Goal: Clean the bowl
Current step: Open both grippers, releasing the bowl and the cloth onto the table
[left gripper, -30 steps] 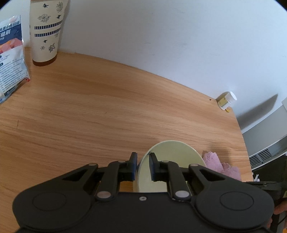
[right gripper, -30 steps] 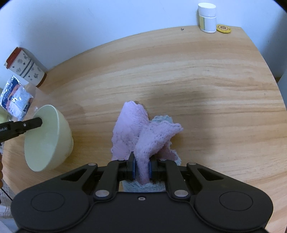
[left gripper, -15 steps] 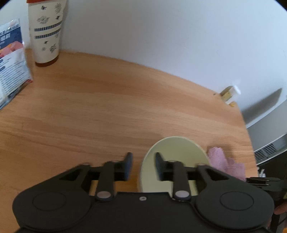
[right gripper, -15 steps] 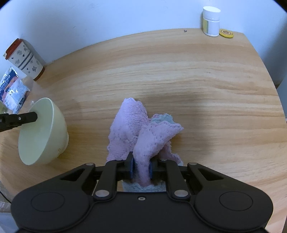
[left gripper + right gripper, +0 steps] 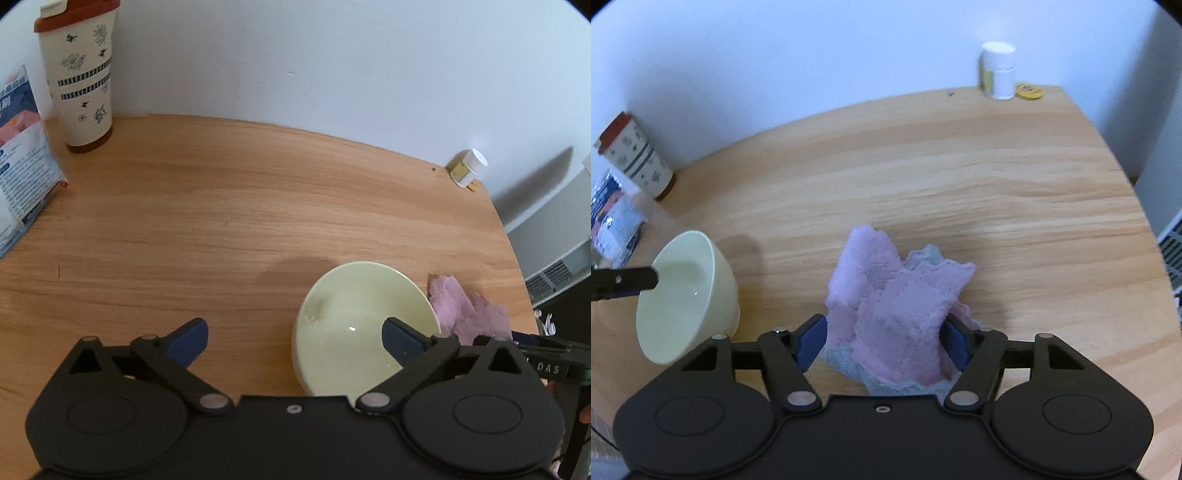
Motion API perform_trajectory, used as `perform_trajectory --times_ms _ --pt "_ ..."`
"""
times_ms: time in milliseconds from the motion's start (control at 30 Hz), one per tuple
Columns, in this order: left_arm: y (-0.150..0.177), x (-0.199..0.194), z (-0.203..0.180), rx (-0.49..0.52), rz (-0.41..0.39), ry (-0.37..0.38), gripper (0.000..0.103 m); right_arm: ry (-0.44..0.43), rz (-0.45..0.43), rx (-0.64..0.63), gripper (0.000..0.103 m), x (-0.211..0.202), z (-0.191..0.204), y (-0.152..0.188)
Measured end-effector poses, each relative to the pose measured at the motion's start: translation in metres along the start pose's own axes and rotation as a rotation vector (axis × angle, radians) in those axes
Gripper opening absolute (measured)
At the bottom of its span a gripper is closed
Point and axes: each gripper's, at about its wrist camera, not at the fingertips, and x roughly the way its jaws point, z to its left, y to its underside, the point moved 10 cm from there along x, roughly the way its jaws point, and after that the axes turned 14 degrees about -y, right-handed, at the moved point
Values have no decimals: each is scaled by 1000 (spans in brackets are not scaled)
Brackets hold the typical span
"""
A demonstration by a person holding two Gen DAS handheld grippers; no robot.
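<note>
A pale yellow-green bowl (image 5: 364,325) rests on the wooden table (image 5: 221,221); it also shows in the right wrist view (image 5: 687,291), at the left near the front edge. My left gripper (image 5: 295,341) is wide open, its right finger over the bowl's inside, its left finger outside the rim. A crumpled pink cloth (image 5: 901,299) lies on the table right of the bowl; it shows in the left wrist view (image 5: 465,310) too. My right gripper (image 5: 884,341) is open with its fingers on either side of the cloth.
A patterned tumbler with a brown lid (image 5: 79,77) and a printed packet (image 5: 22,162) stand at the back left. A small white jar (image 5: 997,70) and a yellow cap (image 5: 1028,90) sit at the back right corner. A white vented unit (image 5: 554,266) stands beyond the table's right edge.
Both grippers have opened: the left let go of the bowl's rim and the right let go of the cloth. The bowl has settled onto the table and both cameras have drawn back slightly.
</note>
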Motion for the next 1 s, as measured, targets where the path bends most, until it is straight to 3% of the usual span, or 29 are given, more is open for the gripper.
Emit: perform_trajectory --times_ms 133,233,467,567,733,1000 --pt "0 -11 -1 -16 18 23 102 53 -15 29 76 -11 0 6" --pt "2 -28 -2 -4 16 -6 102 95 -40 18 102 -26 11 7" --pt "8 -71 -3 10 -3 -71 102 90 -48 -66 103 -71 40 11" --pt "21 -97 -12 23 -26 -132 102 83 -29 -81 103 -90 48 17" --pt "45 -123 -33 45 -60 -156 102 67 -10 -90 103 -113 57 27" --pt "70 -139 -52 15 -83 -214 102 48 -24 -147 103 -141 60 41"
